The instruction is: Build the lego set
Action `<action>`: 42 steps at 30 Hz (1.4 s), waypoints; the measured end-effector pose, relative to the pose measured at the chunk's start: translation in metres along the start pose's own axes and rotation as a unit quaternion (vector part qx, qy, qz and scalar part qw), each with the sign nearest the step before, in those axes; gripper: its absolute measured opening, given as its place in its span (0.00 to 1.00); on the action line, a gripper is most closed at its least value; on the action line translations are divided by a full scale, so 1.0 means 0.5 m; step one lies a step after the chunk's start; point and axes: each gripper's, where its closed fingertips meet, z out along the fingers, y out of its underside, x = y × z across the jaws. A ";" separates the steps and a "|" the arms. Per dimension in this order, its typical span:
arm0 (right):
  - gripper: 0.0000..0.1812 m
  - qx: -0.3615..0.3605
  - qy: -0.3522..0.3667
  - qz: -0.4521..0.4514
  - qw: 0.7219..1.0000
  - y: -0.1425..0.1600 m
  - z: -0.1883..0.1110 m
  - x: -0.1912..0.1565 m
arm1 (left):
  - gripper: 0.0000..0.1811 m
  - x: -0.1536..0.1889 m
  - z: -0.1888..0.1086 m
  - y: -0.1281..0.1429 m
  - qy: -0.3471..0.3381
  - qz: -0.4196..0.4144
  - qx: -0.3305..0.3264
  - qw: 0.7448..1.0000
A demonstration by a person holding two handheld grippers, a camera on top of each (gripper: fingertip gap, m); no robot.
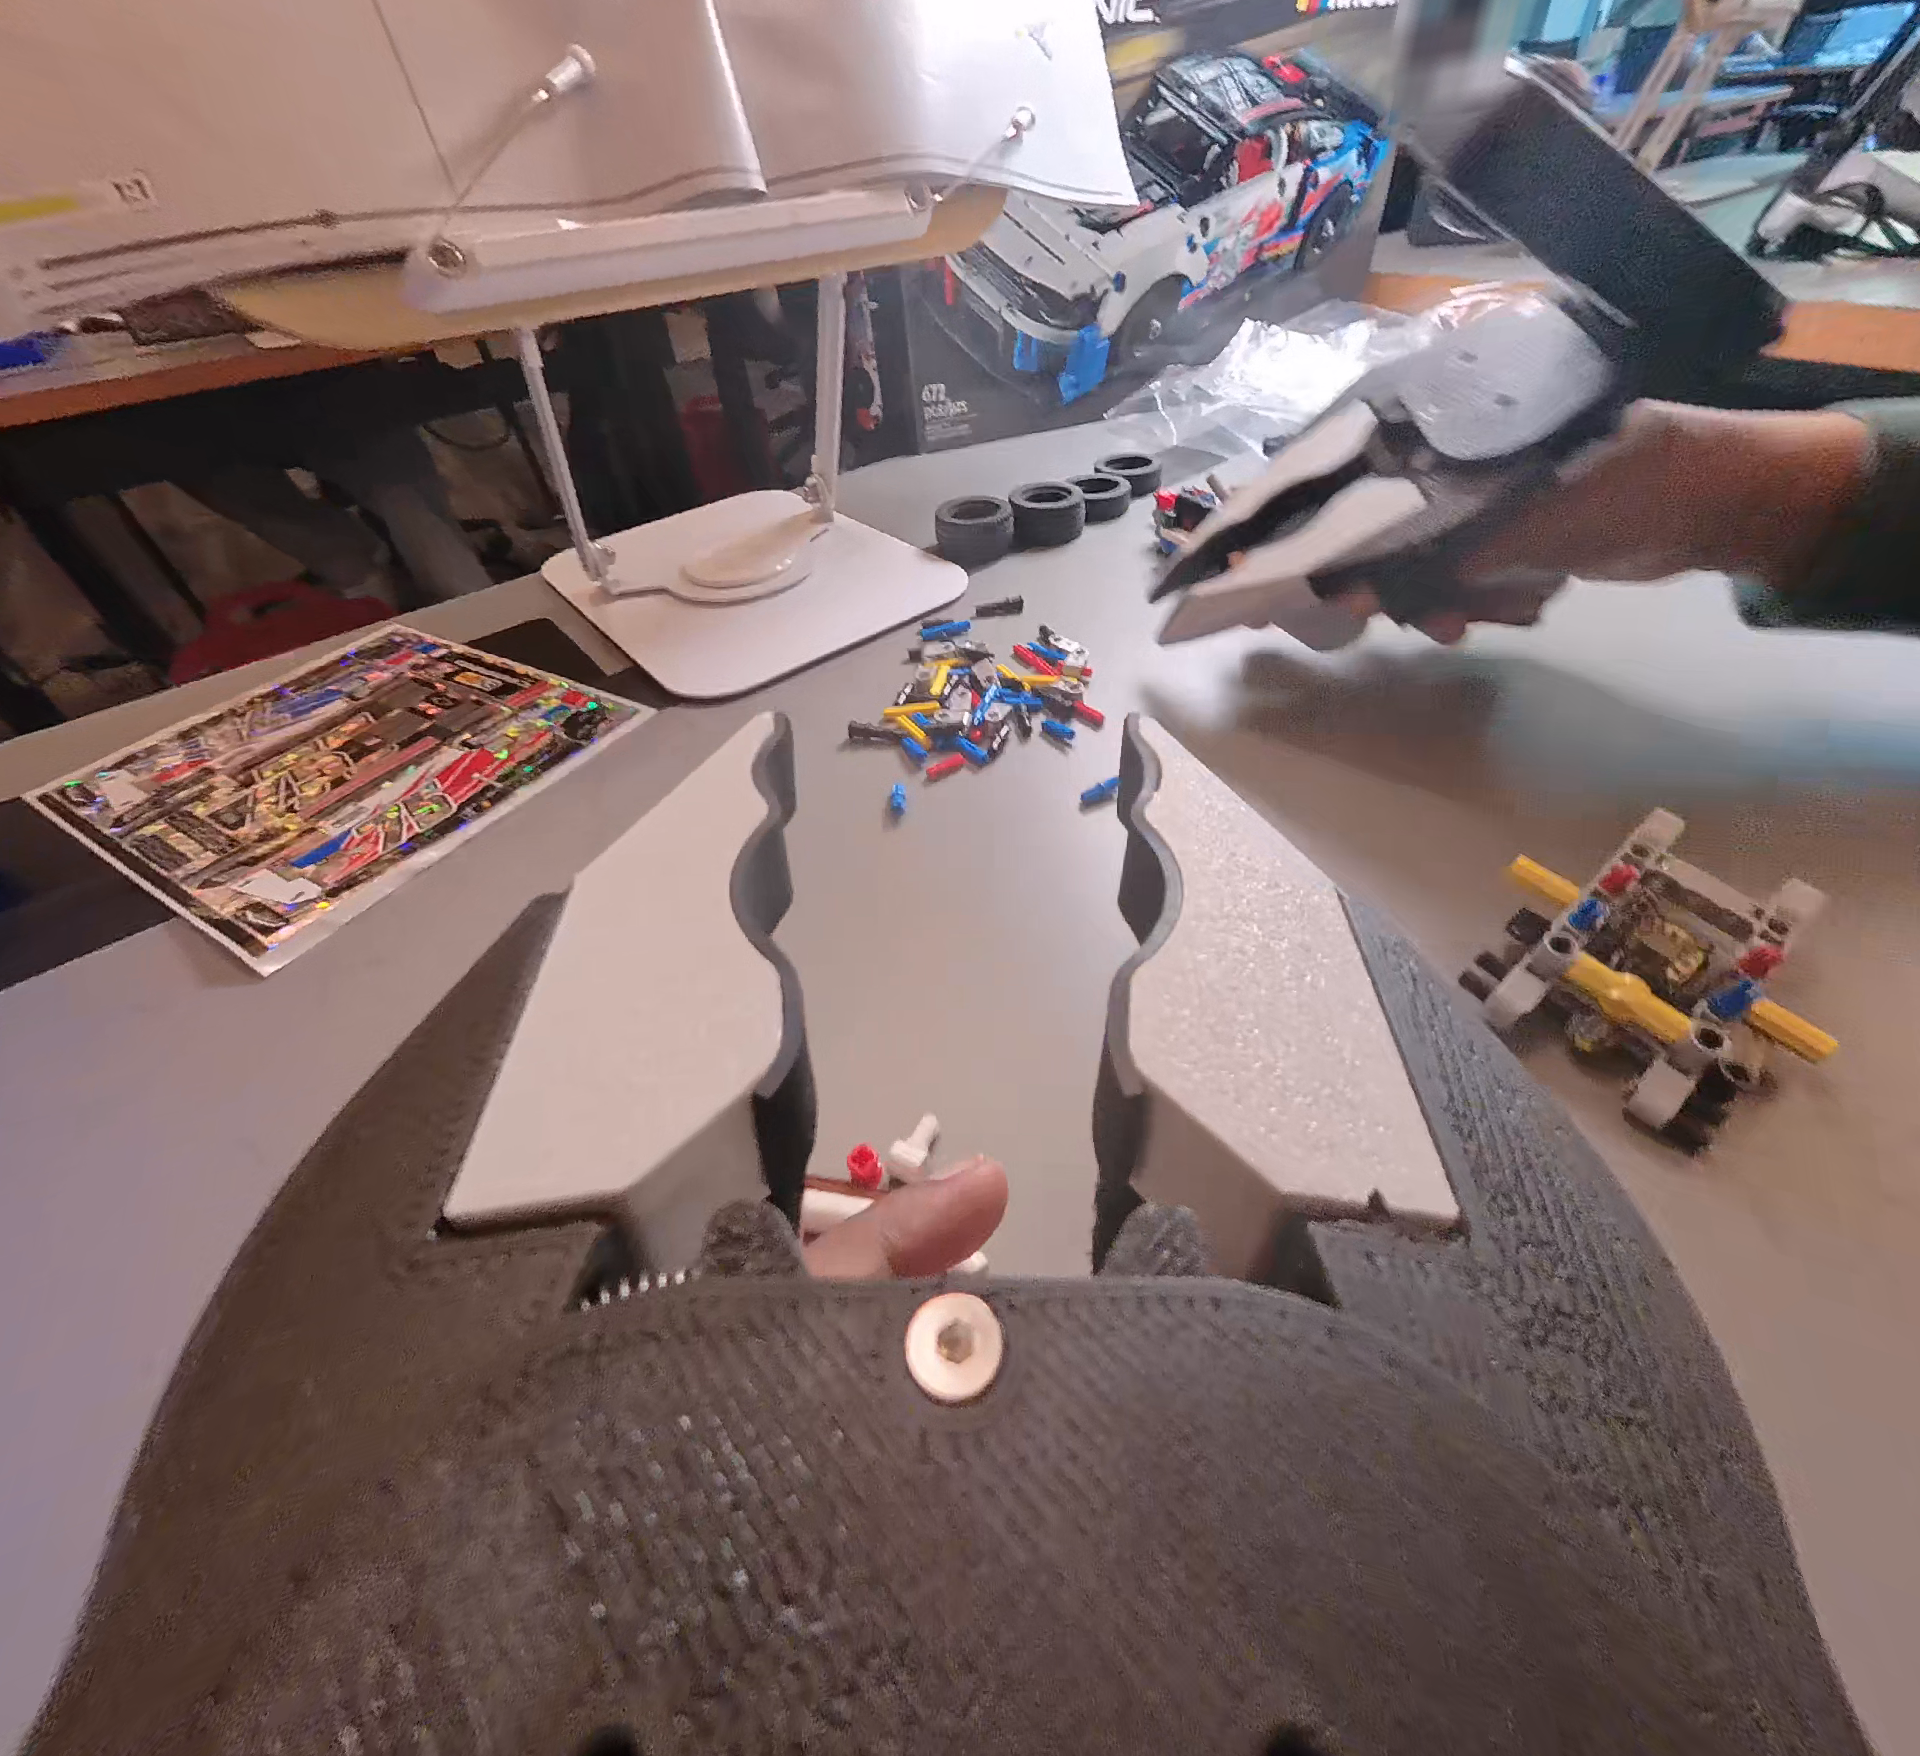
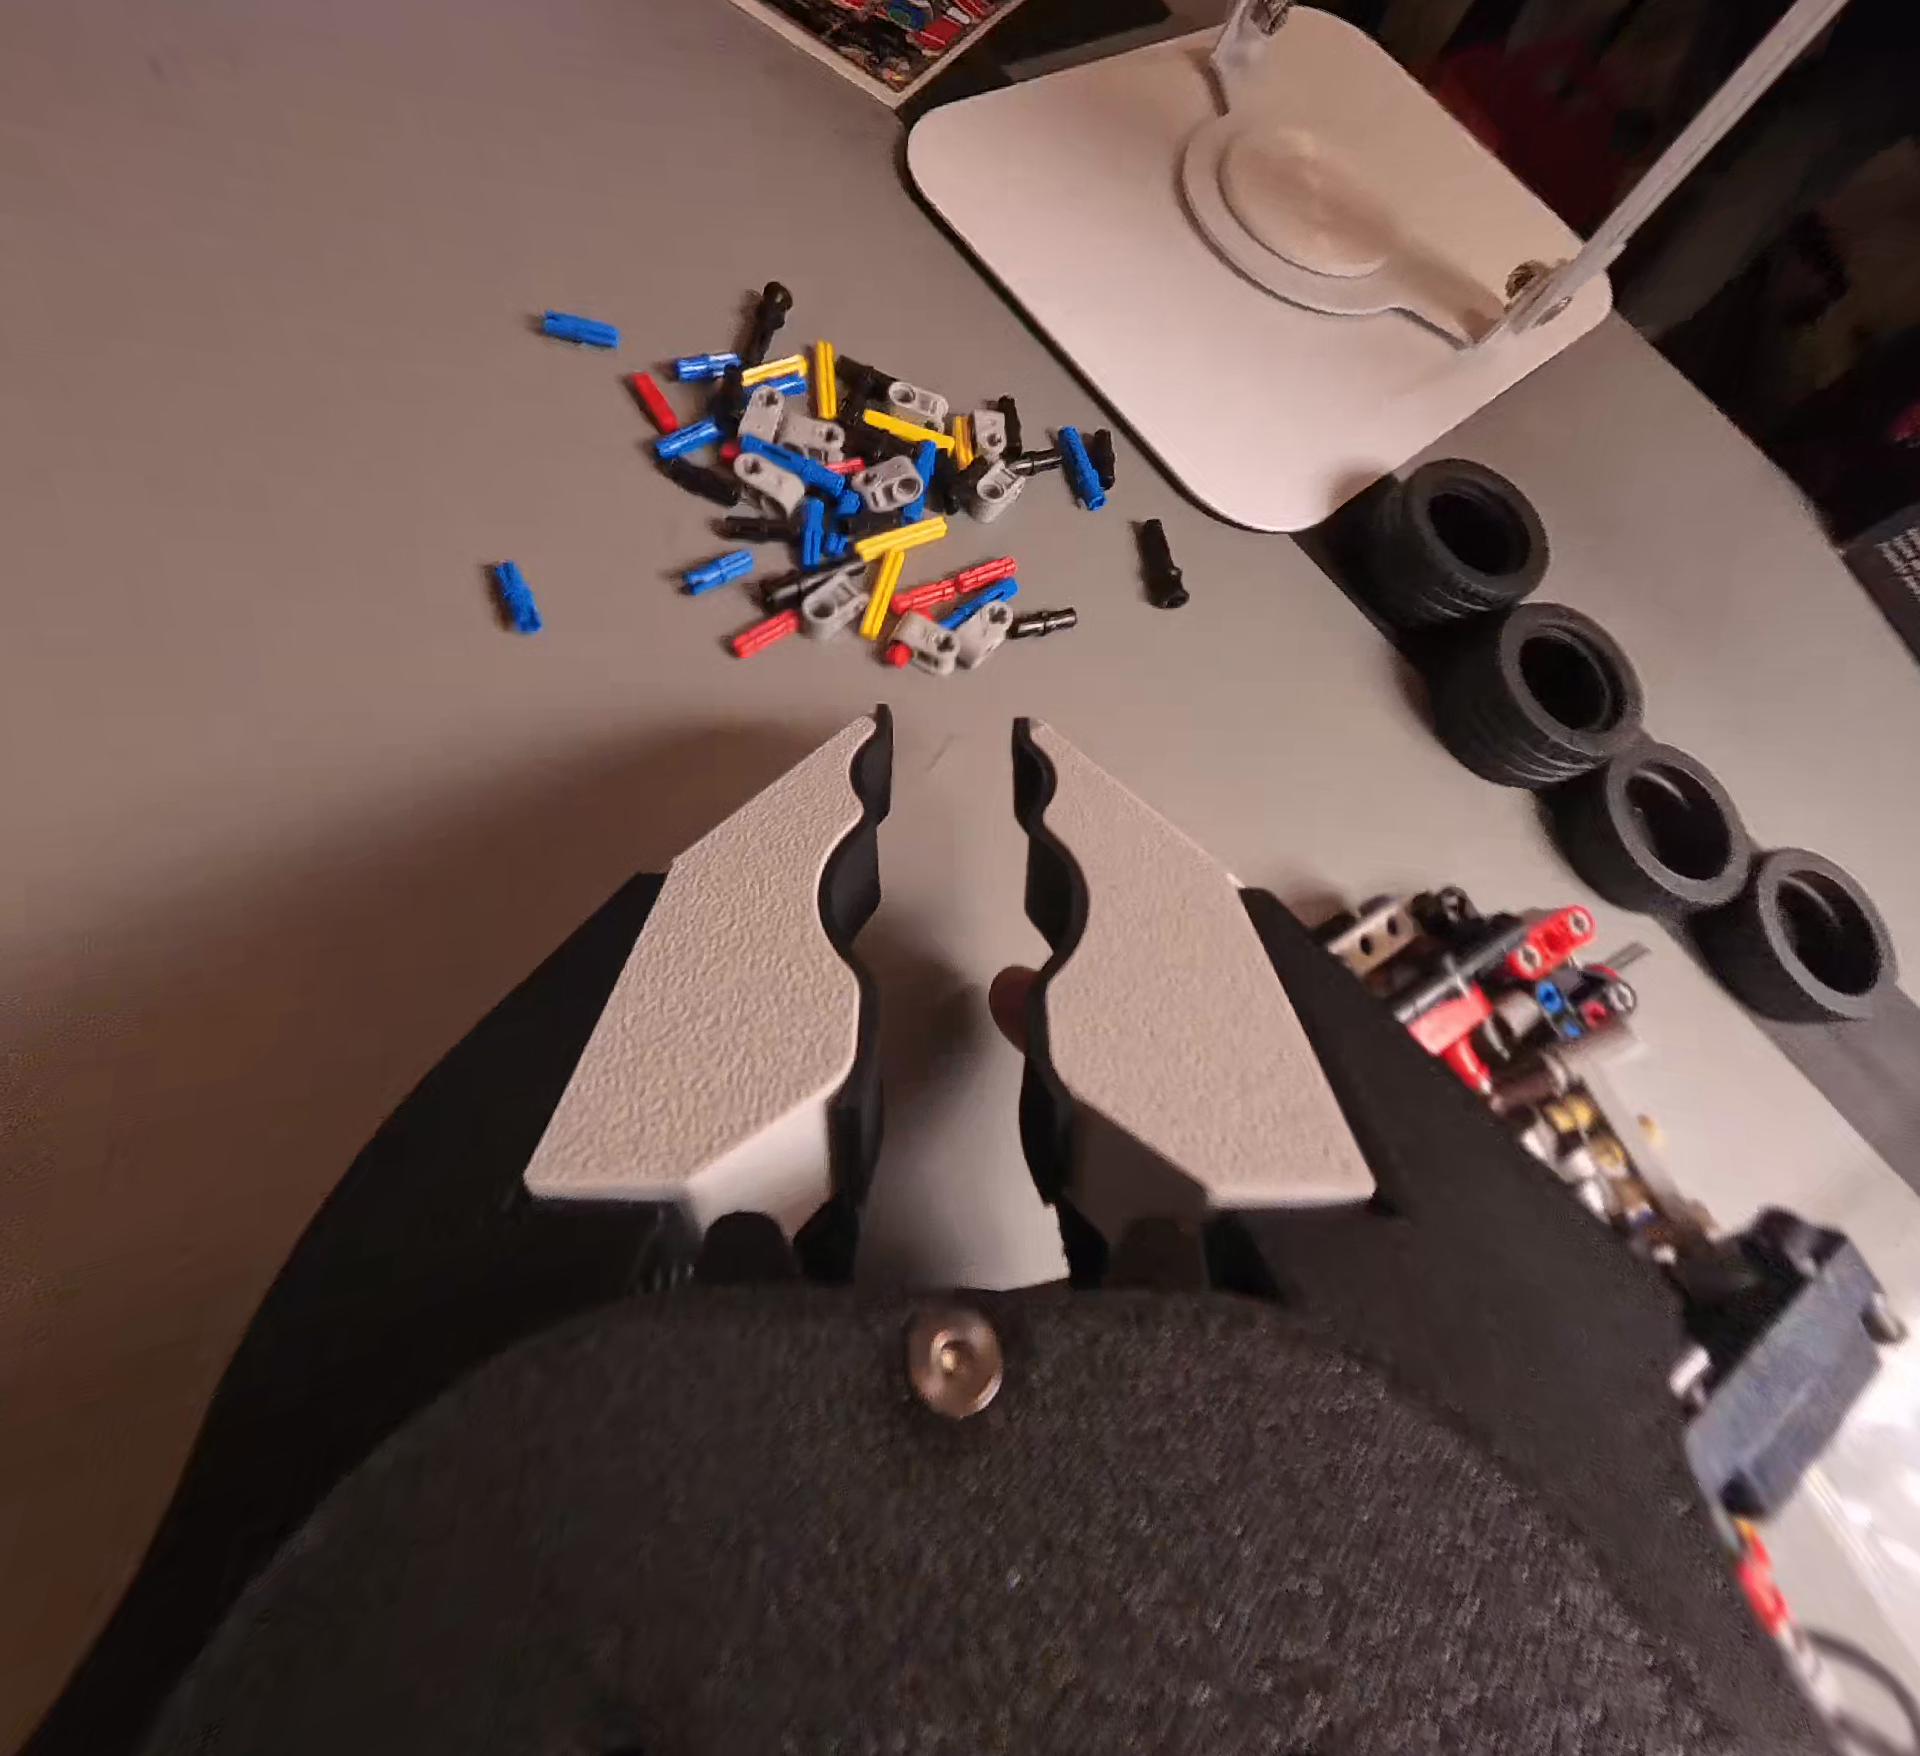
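Your right hand-held gripper, slightly spread and empty, points at the loose pin pile to pick one, while your left hand-held gripper waits spread wide.

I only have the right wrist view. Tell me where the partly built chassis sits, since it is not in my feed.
Observer: The partly built chassis lies on the grey table, to the right of the left gripper and apart from it.
Operator: Report the left gripper's state.
Observer: It is open and holds nothing; the table shows between its fingers.
Operator: Say how my gripper looks from over there.
Observer: The right gripper hangs above the table to the right of the pile of loose pins, fingers only narrowly parted.
Operator: Give me the instructions' location.
Observer: An open instruction booklet rests on the white stand, behind the pile.
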 end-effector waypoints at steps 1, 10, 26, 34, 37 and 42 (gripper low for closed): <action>0.13 -0.011 -0.020 0.015 1.000 -0.007 0.013 0.003 | 0.35 0.004 -0.005 0.008 0.008 0.001 -0.003 1.000; 0.13 -0.109 -0.089 0.050 0.989 -0.010 0.049 -0.006 | 0.31 0.001 -0.053 0.023 0.016 0.007 0.017 1.000; 0.08 -0.202 -0.170 -0.189 0.946 0.009 0.004 -0.026 | 0.29 0.010 -0.054 0.027 0.027 0.007 0.017 0.999; 0.16 -0.244 -0.249 -0.203 0.915 -0.009 -0.017 -0.029 | 0.28 0.010 -0.054 0.027 0.028 0.006 0.017 0.999; 0.18 -0.232 -0.257 -0.194 0.918 -0.006 -0.013 -0.025 | 0.27 0.009 -0.055 0.026 0.028 0.004 0.019 0.999; 0.18 -0.251 -0.262 -0.231 0.903 0.044 -0.017 -0.010 | 0.27 0.007 -0.054 0.027 0.029 -0.002 0.017 0.999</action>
